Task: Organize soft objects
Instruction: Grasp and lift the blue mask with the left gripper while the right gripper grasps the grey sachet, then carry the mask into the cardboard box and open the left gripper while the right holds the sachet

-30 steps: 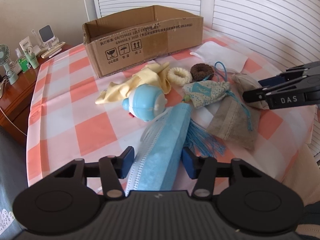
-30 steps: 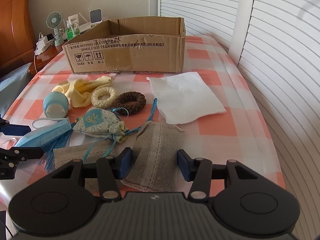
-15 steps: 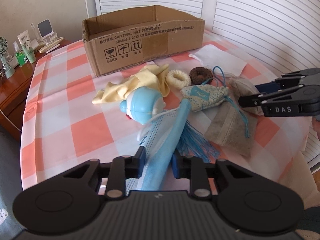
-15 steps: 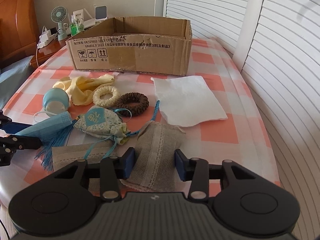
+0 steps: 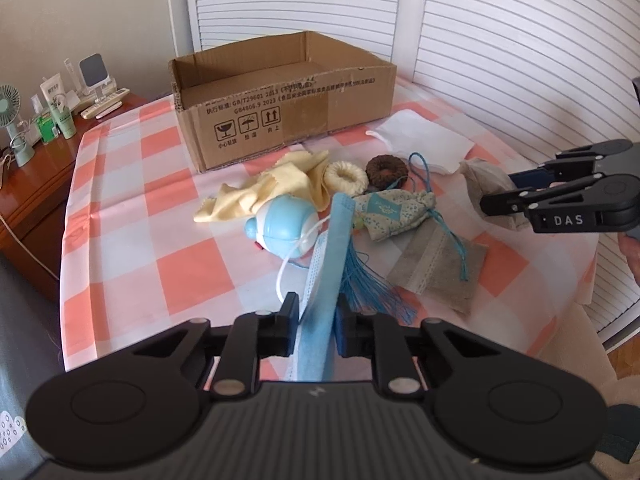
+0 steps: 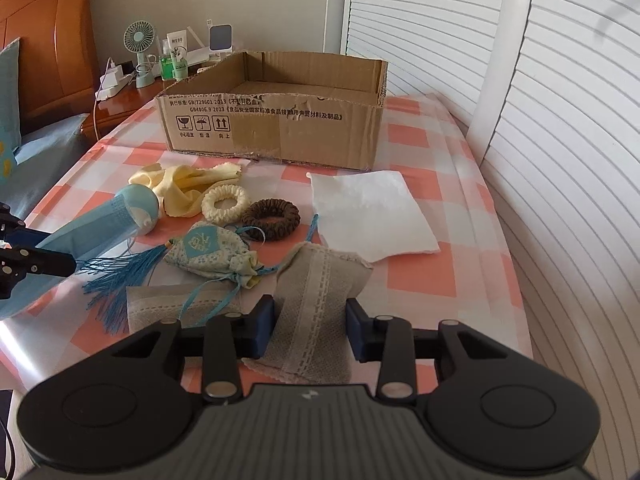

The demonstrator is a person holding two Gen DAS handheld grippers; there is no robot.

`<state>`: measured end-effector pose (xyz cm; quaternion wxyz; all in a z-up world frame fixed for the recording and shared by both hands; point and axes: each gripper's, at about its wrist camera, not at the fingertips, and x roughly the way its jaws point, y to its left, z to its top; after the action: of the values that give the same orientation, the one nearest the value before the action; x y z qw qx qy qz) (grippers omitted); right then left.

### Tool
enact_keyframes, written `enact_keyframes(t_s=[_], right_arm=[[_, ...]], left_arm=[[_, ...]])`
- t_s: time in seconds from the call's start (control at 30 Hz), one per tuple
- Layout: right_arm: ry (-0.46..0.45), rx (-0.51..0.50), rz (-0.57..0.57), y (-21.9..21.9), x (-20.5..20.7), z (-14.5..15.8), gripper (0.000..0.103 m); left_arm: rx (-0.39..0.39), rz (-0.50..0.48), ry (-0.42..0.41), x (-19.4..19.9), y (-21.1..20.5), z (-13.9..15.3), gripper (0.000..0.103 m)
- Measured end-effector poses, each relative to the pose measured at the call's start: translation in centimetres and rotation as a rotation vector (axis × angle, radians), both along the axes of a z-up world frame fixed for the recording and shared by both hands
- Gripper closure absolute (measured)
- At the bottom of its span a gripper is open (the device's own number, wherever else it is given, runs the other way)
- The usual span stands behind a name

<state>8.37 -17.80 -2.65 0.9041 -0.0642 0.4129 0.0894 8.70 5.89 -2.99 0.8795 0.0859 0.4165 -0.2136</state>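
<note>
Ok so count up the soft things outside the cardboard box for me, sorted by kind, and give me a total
Face mask: 1
Grey lace pouches: 2
Floral drawstring sachet: 1
Scrunchies, cream and brown: 2
Yellow cloth: 1
White cloth: 1
Blue round toy: 1
Total: 9

Green desk fan (image 6: 139, 46), lotion tubes (image 5: 61, 110), wooden headboard (image 6: 48, 40), white louvred doors (image 5: 500, 40)

Box (image 6: 280, 136) floor partly hidden — bottle (image 5: 60, 108) labels unreadable
</note>
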Motion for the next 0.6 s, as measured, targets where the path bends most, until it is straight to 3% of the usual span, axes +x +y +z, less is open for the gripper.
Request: enact_keyframes(t_s=[0.17, 0.6], right_arm=[[-0.012, 0.005, 0.009, -0.2, -0.4, 0.5, 0.06], [-0.019, 0.027, 0.019, -0.7, -0.4, 0.9, 0.06]], left_arm=[[-0.007, 0.007, 0.007, -0.3, 0.2, 0.6, 0.094], [-0.011, 0.005, -0.074, 0.1, -0.1, 4.0, 0.095]])
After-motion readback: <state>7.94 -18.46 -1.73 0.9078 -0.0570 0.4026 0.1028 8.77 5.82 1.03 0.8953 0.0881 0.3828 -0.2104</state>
